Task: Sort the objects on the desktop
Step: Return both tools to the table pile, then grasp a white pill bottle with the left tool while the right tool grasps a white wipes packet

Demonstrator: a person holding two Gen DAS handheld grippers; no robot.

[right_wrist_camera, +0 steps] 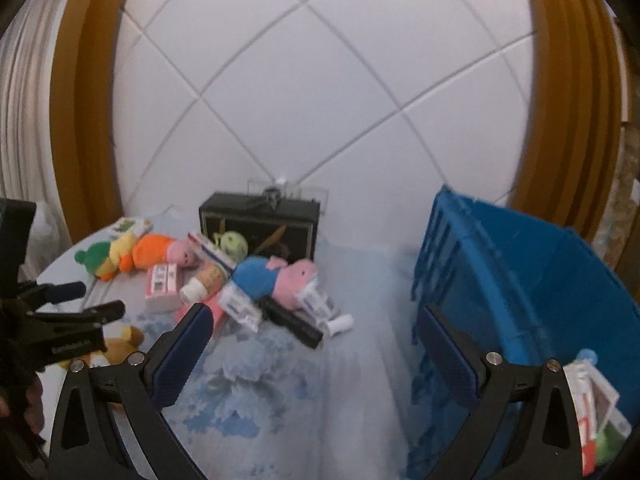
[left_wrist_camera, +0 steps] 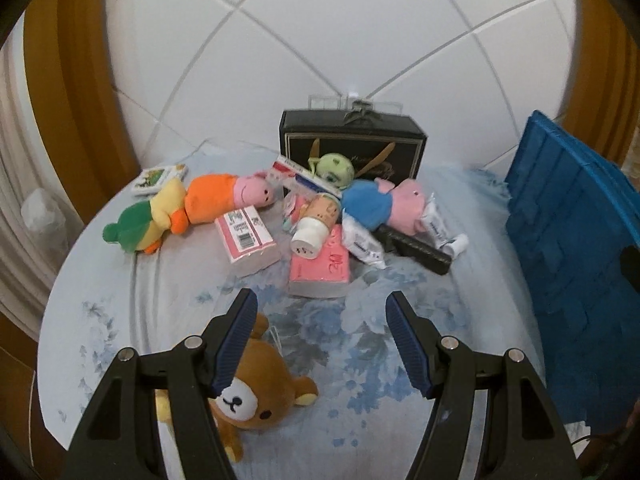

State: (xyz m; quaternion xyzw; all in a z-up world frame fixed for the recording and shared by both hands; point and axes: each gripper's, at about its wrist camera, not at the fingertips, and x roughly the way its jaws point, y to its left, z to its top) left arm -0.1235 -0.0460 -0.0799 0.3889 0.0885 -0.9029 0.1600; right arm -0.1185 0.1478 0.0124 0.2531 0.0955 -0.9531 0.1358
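Blue crate (right_wrist_camera: 520, 280) stands at my right, on the flowered cloth (left_wrist_camera: 320, 344). Its near corner already holds a few items: a white-and-red carton (right_wrist_camera: 592, 400), something green under it. So sorting has begun, I judge, but barely.

Most of the work is left. Black gift box (left_wrist_camera: 352, 148) stands at the back by the wall. In front of it the pile is unsorted: blue-bodied pig plush (left_wrist_camera: 380, 200) lying across a black bar (left_wrist_camera: 416, 246), orange-bodied pig plush (left_wrist_camera: 224, 196) beside a green-and-yellow plush (left_wrist_camera: 140, 224), pink box (left_wrist_camera: 320, 268), pink-and-white carton (left_wrist_camera: 248, 240), cup (left_wrist_camera: 316, 224) on its side, white sachet (left_wrist_camera: 364, 242), white tube (left_wrist_camera: 440, 228), green ball toy (left_wrist_camera: 335, 168), small card pack (left_wrist_camera: 160, 178) far left. Brown bear plush (left_wrist_camera: 256, 392) lies apart, nearest me, under my left fingers.

My left gripper (left_wrist_camera: 320, 316) is spread, nothing between the pads. My right gripper (right_wrist_camera: 316, 344) is spread too, empty, over bare cloth between pile and crate.

Writing: the pink box shows embossed marks, possibly "3M", not sure. The pink-and-white carton has a barcode; text is too small to read. Tube and sachet print is blurred. The left gripper's body, in the right view, has white lettering, unreadable.
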